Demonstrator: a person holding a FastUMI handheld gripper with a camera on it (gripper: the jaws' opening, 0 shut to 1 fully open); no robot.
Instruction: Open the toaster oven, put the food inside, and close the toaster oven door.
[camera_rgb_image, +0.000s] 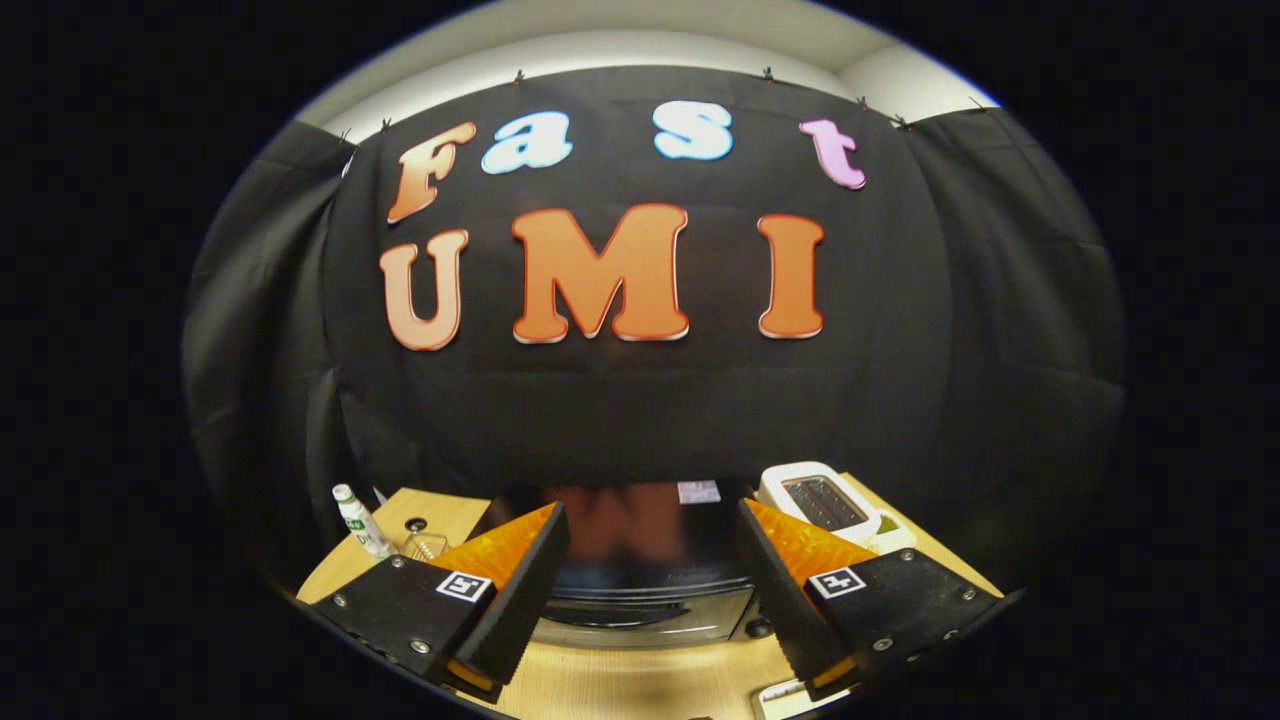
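Behind everything hangs the booth's black cloth wall, draped in soft folds and clipped along its top edge below a pale ceiling. Below it sits a light wooden table, its bare surface showing near the fingers. On the table, straight ahead and seen between the two fingers, stands a black toaster oven with a glossy top that mirrors the wall; its door is shut, and a long bar handle runs across the upper front. A small knob shows at its lower right corner. To the right, beyond the right finger, stands a white pop-up toaster with dark slots on top. To the left, beyond the left finger, a small white bottle with a green label stands upright, and just beside it lies a small wire rack. The gripper hovers in front of the oven with its fingers spread wide apart, holding nothing and touching nothing.
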